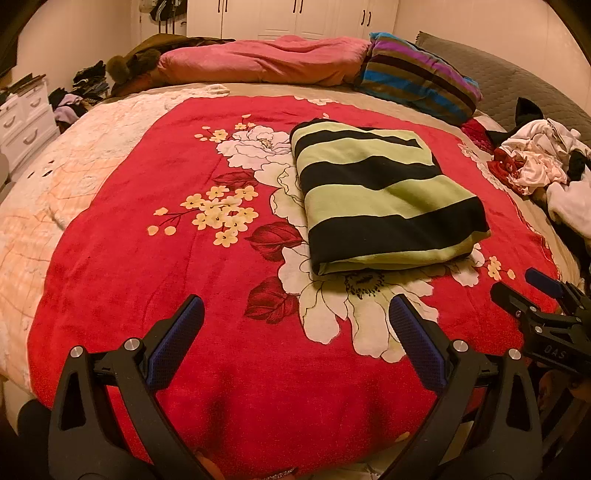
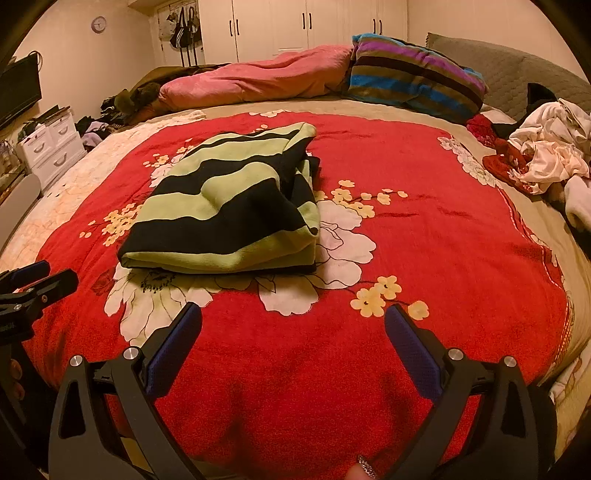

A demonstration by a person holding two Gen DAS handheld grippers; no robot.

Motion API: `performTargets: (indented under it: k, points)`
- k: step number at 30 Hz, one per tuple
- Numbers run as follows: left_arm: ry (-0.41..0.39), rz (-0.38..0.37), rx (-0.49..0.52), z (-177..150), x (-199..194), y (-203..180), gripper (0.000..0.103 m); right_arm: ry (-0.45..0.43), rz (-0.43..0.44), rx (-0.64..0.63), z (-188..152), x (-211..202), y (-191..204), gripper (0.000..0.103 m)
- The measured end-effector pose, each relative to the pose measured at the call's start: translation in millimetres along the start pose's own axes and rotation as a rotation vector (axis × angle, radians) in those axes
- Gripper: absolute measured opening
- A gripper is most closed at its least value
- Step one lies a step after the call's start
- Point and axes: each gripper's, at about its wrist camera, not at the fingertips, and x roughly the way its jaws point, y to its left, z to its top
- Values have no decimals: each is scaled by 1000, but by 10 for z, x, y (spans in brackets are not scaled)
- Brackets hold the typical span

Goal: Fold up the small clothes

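While the green-and-black striped knit garment lies folded ahead of the left claw and right claw (both spread apart, empty), the rumpled pale-and-red clothes heap far right looks unfolded.

- Red floral blanket covers my bed.
- Pink duvet bunched at the far edge, touching a striped pillow.
- White wardrobe behind.
- Wall clock.

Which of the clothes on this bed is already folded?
The green-and-black striped garment in the middle of the red floral blanket: it lies as a flat, squared bundle. The white and red clothes by the headboard side are a crumpled heap.
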Motion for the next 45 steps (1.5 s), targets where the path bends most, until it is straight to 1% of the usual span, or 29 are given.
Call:
performTargets:
  k: [4, 10, 14, 16, 18, 21, 23, 24, 25, 27, 28, 31, 32, 34, 35, 36, 37, 38, 39, 40, 41, 42, 43, 44, 45]
  points:
    - [0, 16, 7, 3, 9, -16, 94, 4, -3, 6, 3, 18, -7, 99]
    - [7, 10, 8, 6, 11, -31, 94, 9, -7, 21, -3, 34, -38, 99]
    - [8, 35, 7, 9, 0, -24, 94, 19, -10, 35, -5, 56, -59, 99]
    - [-11, 76, 1, 20, -34, -5, 94, 23, -10, 47, -3, 69, -86, 99]
    - [-31, 86, -19, 50, -74, 33, 94, 29, -10, 72, -3, 89, -143, 99]
    - [-30, 56, -79, 91, -77, 164, 94, 43, -19, 120, 10, 140, -267, 99]
    - [-22, 69, -103, 115, -49, 265, 94, 47, -45, 153, 53, 192, -427, 99]
    - [-15, 92, -132, 147, -6, 386, 94, 45, -57, 169, 71, 205, -495, 99]
    - [-9, 108, -148, 171, 24, 464, 94, 39, -70, 194, 106, 222, -610, 99]
    - [14, 180, -218, 266, 141, 826, 94, 14, -130, 257, 219, 266, -969, 99]
    - [27, 216, -262, 318, 201, 1053, 94, 3, -178, 310, 295, 294, -1244, 99]
    - [56, 325, -412, 439, 354, 1813, 94, -11, -280, 443, 445, 380, -1935, 99]
    - [62, 382, -465, 496, 417, 2152, 94, -22, -339, 499, 513, 419, -2268, 99]
    - [63, 474, -531, 577, 513, 2648, 94, -38, -451, 584, 605, 479, -2814, 99]
    - [69, 502, -563, 603, 563, 2846, 94, -36, -519, 636, 649, 534, -3150, 99]
    - [88, 531, -631, 619, 663, 3159, 94, -22, -588, 684, 685, 598, -3472, 99]
    - [113, 562, -681, 621, 761, 3401, 94, -13, -629, 712, 691, 642, -3676, 99]
    - [133, 588, -709, 618, 837, 3561, 94, 19, -694, 753, 710, 740, -3978, 99]
    - [157, 612, -724, 609, 970, 3760, 95, 44, -736, 773, 712, 814, -4188, 99]
    - [164, 606, -697, 615, 1076, 3845, 95, 65, -759, 786, 724, 902, -4368, 99]
    - [161, 616, -658, 631, 1134, 3858, 95, 99, -775, 803, 719, 1017, -4586, 99]
    - [157, 652, -621, 666, 1170, 3812, 95, 135, -780, 821, 693, 1121, -4726, 99]
    - [160, 673, -611, 675, 1178, 3782, 95, 165, -767, 847, 644, 1236, -4862, 99]
    - [148, 695, -597, 680, 1165, 3731, 95, 166, -772, 868, 573, 1343, -4945, 99]
    - [119, 705, -588, 657, 1138, 3685, 95, 151, -795, 860, 563, 1365, -4929, 99]
